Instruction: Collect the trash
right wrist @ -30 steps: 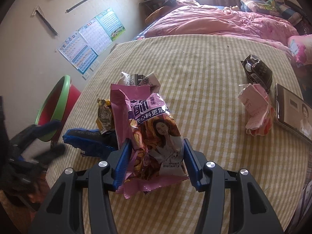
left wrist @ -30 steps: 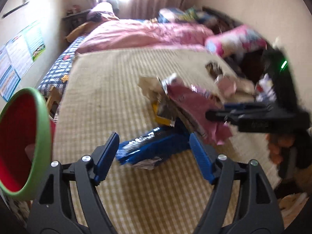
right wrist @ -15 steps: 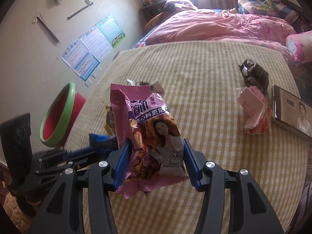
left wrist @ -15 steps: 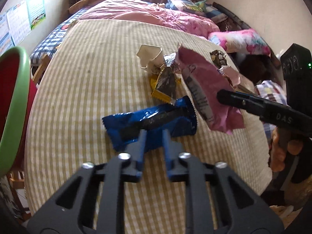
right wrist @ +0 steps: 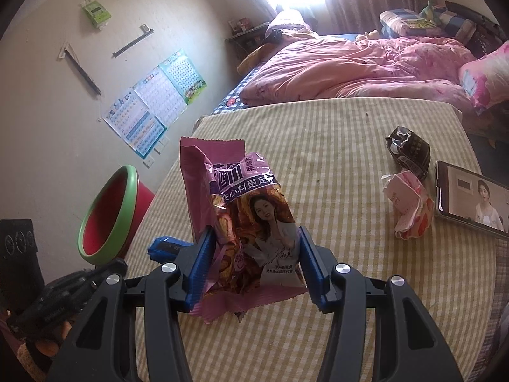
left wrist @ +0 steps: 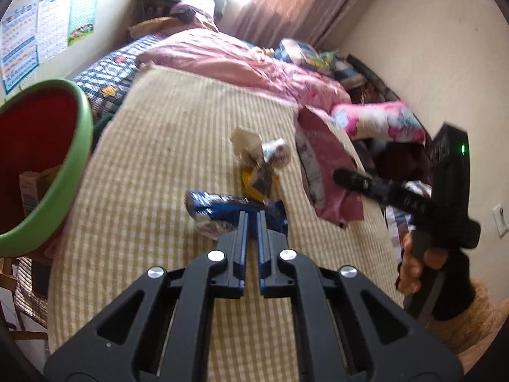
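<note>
Both grippers loaded, above the checked bedcover.
Left gripper pinches the blue wrapper; right gripper clamps the pink snack bag.

The crinkled pink foil snack bag bearing a woman's portrait carries white Chinese characters, seemingly "心料更足". The right-hand black tool shows letters, perhaps "DAS".

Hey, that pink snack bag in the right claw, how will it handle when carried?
The pink snack bag looks thin and crinkled, so probably floppy and light. Its glossy film may slip. The right claw pinches only its lower part, so the top may sway.
</note>
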Available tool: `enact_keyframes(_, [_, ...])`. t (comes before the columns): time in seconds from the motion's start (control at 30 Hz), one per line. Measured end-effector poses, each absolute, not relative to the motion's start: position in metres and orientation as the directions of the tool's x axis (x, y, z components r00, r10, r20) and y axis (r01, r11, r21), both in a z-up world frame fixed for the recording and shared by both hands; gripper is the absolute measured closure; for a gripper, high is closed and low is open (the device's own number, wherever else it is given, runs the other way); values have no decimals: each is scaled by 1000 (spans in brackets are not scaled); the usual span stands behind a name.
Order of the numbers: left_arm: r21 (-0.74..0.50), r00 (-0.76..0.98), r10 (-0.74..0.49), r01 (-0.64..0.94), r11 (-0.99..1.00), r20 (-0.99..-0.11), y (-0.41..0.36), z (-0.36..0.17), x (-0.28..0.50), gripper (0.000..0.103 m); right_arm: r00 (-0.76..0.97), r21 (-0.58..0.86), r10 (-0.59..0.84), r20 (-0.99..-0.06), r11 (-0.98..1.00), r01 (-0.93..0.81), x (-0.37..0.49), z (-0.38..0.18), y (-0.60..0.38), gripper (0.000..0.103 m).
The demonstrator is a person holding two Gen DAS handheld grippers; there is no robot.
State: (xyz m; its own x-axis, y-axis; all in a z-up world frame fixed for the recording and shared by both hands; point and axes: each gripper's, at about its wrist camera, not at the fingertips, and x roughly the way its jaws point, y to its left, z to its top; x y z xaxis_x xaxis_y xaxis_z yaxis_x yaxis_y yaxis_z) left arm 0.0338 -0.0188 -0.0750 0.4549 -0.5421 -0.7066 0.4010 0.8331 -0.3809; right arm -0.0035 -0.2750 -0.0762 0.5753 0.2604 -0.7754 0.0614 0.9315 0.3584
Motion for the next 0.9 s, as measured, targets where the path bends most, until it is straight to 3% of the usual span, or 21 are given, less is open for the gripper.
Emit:
enact_keyframes(0.2, [-345,466,-496,373,861,-733,-12,-78,48,93,569,356,260,-780,932,62,-3,-77,-270,53])
enact_keyframes(0.27, [-302,477,-483,408,862,-734,-19,-76,52,66,563,360,263,-784,931,65,-2,-80,-269,53])
enact_keyframes(0.33, [-241,487,-477,470,849,-732,-29,-69,55,48,558,357,263,-787,932,65,-2,-82,-268,52])
enact_keyframes(0.47, [-116,461,-466,606,787,-755,-55,-65,66,33,555,354,252,-792,932,81,-2,-85,-270,52])
enact_keyframes(0.6, [-45,374,-428,707,705,-823,-84,-87,81,33,557,355,243,-794,930,100,-5,-86,-277,52])
enact_keyframes(0.9, [-106,184,-387,779,617,-904,-118,-135,87,35,554,367,229,-800,918,151,-13,-91,-294,52])
